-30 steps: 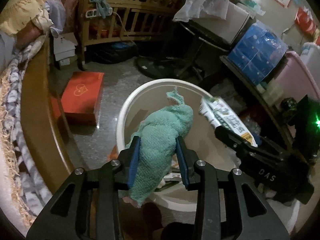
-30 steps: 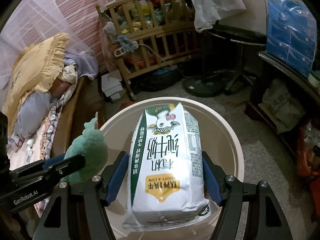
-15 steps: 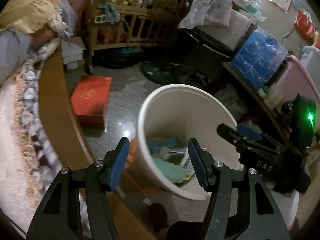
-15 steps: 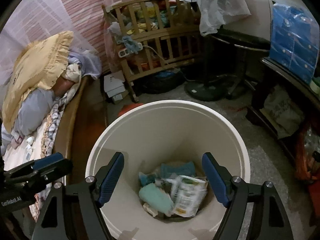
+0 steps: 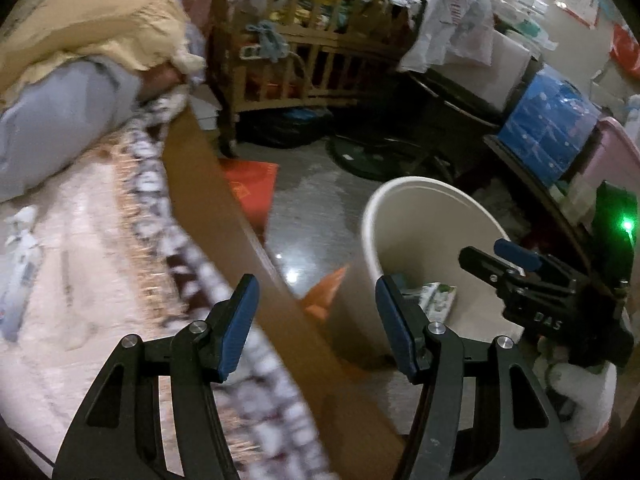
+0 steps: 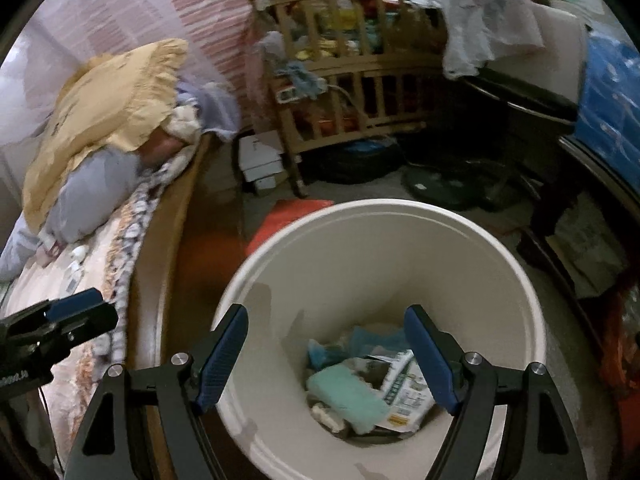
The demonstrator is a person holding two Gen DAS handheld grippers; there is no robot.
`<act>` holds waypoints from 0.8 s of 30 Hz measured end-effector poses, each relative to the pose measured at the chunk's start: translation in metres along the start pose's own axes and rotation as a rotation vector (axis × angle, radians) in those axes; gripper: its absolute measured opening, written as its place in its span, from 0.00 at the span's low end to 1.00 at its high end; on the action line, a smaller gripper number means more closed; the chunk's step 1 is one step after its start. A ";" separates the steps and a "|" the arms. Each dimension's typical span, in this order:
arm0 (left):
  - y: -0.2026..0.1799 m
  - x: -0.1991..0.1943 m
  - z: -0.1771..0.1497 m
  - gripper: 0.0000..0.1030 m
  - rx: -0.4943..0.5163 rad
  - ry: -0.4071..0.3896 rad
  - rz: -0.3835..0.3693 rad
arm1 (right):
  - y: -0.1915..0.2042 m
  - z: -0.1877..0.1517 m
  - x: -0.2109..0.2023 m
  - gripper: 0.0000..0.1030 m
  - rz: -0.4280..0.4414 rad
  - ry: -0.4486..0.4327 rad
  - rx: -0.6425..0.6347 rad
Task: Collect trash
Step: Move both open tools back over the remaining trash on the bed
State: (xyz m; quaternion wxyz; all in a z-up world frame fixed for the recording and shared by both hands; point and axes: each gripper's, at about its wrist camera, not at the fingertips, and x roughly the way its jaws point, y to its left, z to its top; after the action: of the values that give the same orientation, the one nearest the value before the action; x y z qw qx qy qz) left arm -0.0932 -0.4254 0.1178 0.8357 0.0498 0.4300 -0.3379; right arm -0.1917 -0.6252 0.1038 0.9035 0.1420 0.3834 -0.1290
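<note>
Trash that each gripper carried a second ago now lies in the white bucket (image 6: 384, 240): the green cloth (image 6: 348, 396) and the milk carton (image 6: 406, 392) rest on its bottom among other scraps. Both drops are done, so this round of collecting looks finished and the next piece must be found.

The left gripper (image 5: 316, 320) has its fingers released and empty; they opened about the start of the last second and have held that width since. It has swung away from the bucket toward the bed (image 5: 100, 280), over the bed's wooden edge (image 5: 224, 216). The right gripper (image 6: 326, 356) hovers over the bucket mouth, fingers spread with nothing between them; they widened early in that second and then settled.

On the bed's mat small pale items (image 6: 74, 264) lie near the yellow pillow (image 6: 116, 92); whether they are trash I cannot tell. A red box (image 5: 252, 188) sits on the floor between bed and bucket, and a wooden crib (image 6: 352, 80) stands well behind.
</note>
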 end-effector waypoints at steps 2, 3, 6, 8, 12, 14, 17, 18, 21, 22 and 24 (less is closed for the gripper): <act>0.012 -0.006 -0.003 0.58 -0.005 -0.008 0.031 | 0.007 0.000 0.001 0.76 0.021 0.001 -0.012; 0.021 -0.011 -0.006 0.58 -0.008 -0.012 0.055 | 0.014 0.000 0.001 0.76 0.035 0.004 -0.020; 0.049 -0.021 -0.012 0.58 -0.021 -0.016 0.110 | 0.036 0.000 0.004 0.79 0.083 0.020 -0.047; 0.069 -0.028 -0.018 0.58 -0.029 -0.017 0.145 | 0.054 -0.001 0.008 0.80 0.133 0.043 -0.065; 0.121 -0.046 -0.030 0.58 -0.049 -0.035 0.239 | 0.106 -0.003 0.016 0.80 0.243 0.096 -0.132; 0.147 -0.051 -0.032 0.58 -0.066 -0.036 0.275 | 0.117 -0.003 0.018 0.80 0.260 0.103 -0.146; 0.192 -0.057 -0.033 0.61 -0.093 -0.042 0.327 | 0.163 -0.001 0.023 0.80 0.328 0.117 -0.205; 0.208 -0.057 -0.033 0.62 -0.101 -0.041 0.347 | 0.163 -0.001 0.023 0.80 0.328 0.117 -0.205; 0.248 -0.052 -0.032 0.63 -0.137 -0.031 0.374 | 0.198 0.003 0.033 0.80 0.363 0.128 -0.254; 0.257 -0.048 -0.032 0.63 -0.145 -0.023 0.374 | 0.198 0.003 0.033 0.80 0.363 0.128 -0.254; 0.272 -0.038 -0.031 0.63 -0.152 0.002 0.377 | 0.211 0.005 0.039 0.80 0.378 0.134 -0.268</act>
State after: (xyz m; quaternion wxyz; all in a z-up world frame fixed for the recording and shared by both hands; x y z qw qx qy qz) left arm 0.0359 -0.1857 0.0708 0.8852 0.0665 0.4379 -0.1421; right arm -0.0895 -0.4365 0.1120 0.8950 0.0985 0.4225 0.1042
